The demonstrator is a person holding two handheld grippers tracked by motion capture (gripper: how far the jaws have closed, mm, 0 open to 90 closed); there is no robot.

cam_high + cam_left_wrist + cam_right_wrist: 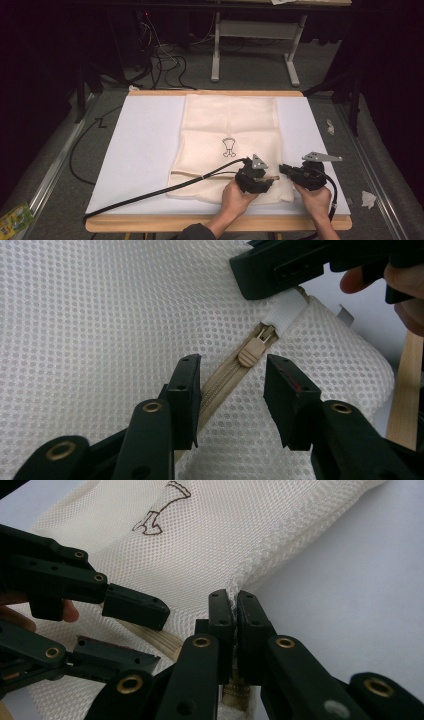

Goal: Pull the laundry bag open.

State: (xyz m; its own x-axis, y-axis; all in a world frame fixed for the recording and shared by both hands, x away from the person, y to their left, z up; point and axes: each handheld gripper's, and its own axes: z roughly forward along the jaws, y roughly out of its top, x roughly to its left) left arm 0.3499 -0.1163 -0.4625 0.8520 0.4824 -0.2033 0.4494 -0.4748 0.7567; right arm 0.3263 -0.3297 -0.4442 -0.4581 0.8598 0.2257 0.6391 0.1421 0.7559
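While the right claw [235, 630] is pressed together on the corner edge of the mesh bag [230, 125], beside the zip's white end tab [285, 312], the left claw [232, 390] is held spread, its jaws standing either side of the tan zipper pull [251, 351] without touching it. Away from the pull, the zipper [220, 382] is seen running between the left jaws. The bag is laid flat on the white table [145, 145], its printed emblem [229, 147] lying beyond the pull.
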